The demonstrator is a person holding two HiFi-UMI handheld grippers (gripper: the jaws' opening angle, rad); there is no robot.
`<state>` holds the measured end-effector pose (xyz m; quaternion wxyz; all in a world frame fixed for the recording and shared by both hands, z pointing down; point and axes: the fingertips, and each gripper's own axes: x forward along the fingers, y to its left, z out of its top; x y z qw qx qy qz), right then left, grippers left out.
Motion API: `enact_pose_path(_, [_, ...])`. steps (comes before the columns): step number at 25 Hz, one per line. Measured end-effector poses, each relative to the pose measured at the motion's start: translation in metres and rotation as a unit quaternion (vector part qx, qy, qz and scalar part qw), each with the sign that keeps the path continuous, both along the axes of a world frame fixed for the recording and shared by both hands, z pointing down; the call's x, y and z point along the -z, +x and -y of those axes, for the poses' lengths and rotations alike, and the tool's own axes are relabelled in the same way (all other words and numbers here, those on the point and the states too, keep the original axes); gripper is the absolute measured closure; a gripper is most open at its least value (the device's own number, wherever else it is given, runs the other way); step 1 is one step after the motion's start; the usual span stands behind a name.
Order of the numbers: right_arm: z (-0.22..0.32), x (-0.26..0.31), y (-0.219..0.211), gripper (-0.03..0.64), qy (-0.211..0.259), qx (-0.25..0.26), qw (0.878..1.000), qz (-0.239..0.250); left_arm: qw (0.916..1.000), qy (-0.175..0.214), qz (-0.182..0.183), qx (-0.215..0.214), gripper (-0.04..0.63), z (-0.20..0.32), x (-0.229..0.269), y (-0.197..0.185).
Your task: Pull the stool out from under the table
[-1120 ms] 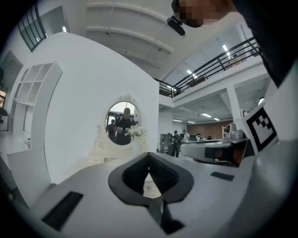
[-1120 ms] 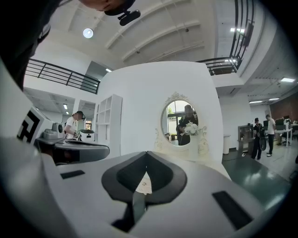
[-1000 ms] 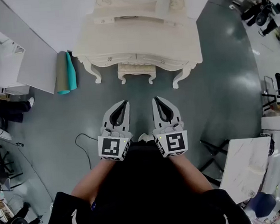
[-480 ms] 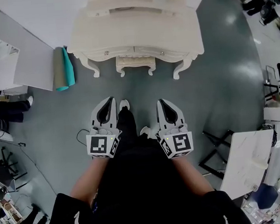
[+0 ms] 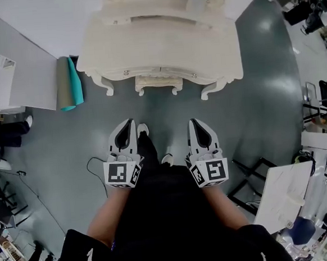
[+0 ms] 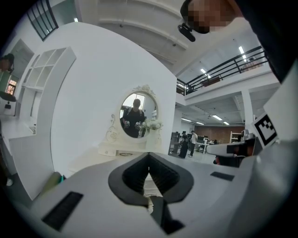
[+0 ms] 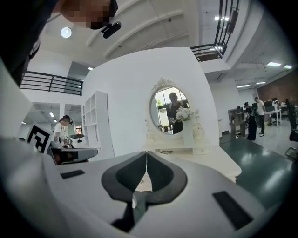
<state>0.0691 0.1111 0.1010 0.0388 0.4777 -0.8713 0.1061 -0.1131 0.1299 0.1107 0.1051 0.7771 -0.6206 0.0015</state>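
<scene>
The left gripper (image 5: 130,123) and right gripper (image 5: 192,121), jaws pressed together and empty, edge closer to the cream surface (image 5: 162,40); the stool (image 5: 158,82) sits tucked beneath it, well ahead of the jaws, untouched.

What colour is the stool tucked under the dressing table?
Cream white, matching the table; the stool shows best in the head view.

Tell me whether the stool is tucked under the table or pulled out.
Tucked under. In the head view the stool shows only its front edge and two legs, between the front legs of the table.
</scene>
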Motion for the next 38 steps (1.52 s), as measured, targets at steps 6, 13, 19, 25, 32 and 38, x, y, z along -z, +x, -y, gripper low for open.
enact_pose_path(6, [0.058,-0.006,-0.040,0.598,-0.003,0.005,0.999,-0.037,0.9995,0.000,0.005,-0.031,0.581,0.059,-0.017,-0.044])
enact_pose_path(13, [0.099,-0.032,-0.062,0.598,-0.045,-0.030,0.995,-0.083,0.9977,-0.028,0.014,-0.061,0.581,0.104,-0.043,-0.090])
enact_pose_path(19, [0.114,-0.038,-0.086,0.598,-0.051,-0.019,0.994,-0.090,0.9938,-0.047,0.002,-0.101,0.581,0.128,-0.057,-0.087])
enact_pose_path(25, [0.128,-0.044,-0.079,0.598,-0.040,-0.023,0.994,-0.096,0.9914,-0.067,0.005,-0.112,0.581,0.142,-0.073,-0.078])
enact_pose_path(32, [0.159,-0.068,-0.066,0.598,-0.049,0.007,0.996,-0.073,0.9932,-0.082,0.005,-0.083,0.581,0.176,-0.083,-0.054])
enact_pose_path(38, [0.193,-0.100,-0.037,0.598,-0.065,0.049,0.995,-0.064,0.9935,-0.093,-0.012,-0.065,0.581,0.190,-0.104,-0.018])
